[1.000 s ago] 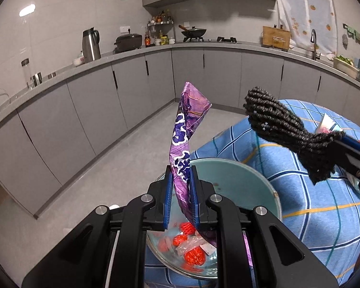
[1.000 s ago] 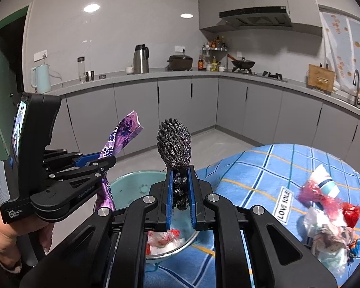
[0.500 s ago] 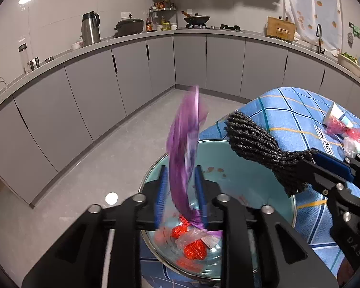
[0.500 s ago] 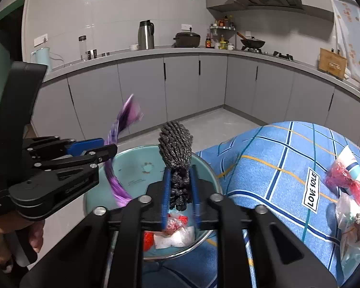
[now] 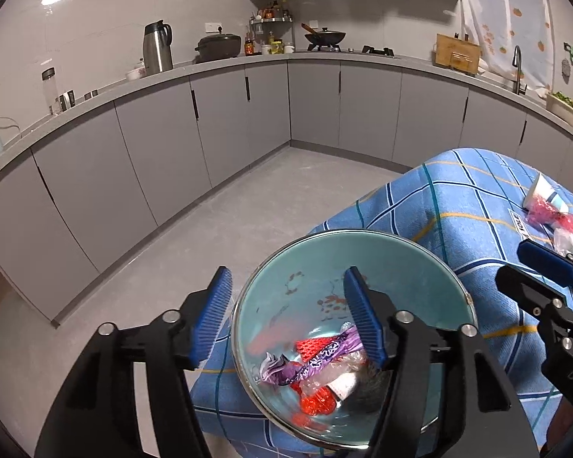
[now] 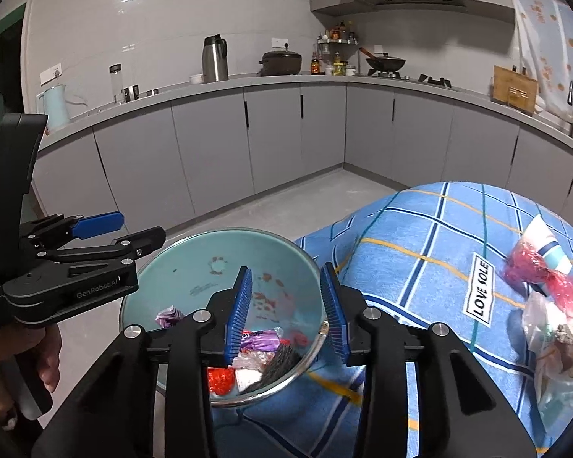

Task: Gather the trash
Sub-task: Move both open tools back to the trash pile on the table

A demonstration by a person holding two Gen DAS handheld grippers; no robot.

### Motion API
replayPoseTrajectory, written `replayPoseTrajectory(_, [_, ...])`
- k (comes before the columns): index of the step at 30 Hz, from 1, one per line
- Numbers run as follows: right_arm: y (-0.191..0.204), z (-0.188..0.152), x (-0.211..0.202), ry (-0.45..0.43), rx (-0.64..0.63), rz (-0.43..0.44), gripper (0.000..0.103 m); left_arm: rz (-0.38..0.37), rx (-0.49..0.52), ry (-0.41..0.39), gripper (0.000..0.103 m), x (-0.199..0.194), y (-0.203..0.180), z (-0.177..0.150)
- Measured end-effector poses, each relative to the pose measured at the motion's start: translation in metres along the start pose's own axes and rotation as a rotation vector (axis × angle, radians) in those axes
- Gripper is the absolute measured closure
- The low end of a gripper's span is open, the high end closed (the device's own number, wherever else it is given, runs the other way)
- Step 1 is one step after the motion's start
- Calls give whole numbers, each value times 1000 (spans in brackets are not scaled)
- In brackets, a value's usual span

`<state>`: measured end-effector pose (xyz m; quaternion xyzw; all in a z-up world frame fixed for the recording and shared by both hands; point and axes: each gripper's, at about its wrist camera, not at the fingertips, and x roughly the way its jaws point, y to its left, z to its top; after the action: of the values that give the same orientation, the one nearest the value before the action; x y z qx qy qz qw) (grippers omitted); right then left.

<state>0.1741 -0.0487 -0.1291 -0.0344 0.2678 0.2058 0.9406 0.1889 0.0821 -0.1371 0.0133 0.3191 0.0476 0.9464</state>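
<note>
Both grippers are seen w/ jaws spread, just opened, nothing btwn pads: left gripper [image 5: 288,318] lower centre, right gripper [image 6: 286,307] lower centre. Crumpled purple foil wrapper [image 5: 317,358] & dark knitted mesh scrubber [image 6: 280,360] lie in round teal glass bowl [image 5: 382,252] w/ red trash, on blue checked tablecloth [image 6: 420,236].

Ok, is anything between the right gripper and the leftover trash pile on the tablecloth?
Nothing visible. The right gripper, open and empty, hangs over the bowl; only bare blue tablecloth lies between it and the trash pile.
</note>
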Motion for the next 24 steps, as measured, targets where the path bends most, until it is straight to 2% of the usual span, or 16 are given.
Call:
replayPoseTrajectory(3, [-3, -1, -6, -7, -1, -10, 63, 5, -1, -6, 31, -3, -2, 0])
replayPoseTrajectory(5, [-5, -1, -11, -14, 0, -22, 57, 3, 4, -11, 25, -5, -5, -1])
replayPoseTrajectory(8, [-9, -1, -18, -25, 0, -35, 55, 1, 6, -20, 18, -10, -10, -1])
replayPoseTrajectory(18, [-38, -2, -60, -75, 39, -110, 50, -38, 47, -37, 11, -23, -39, 0])
replayPoseTrajectory(24, [-62, -6, -82, -99, 68, -164, 49, -84, 102, -46, 8, -30, -74, 2])
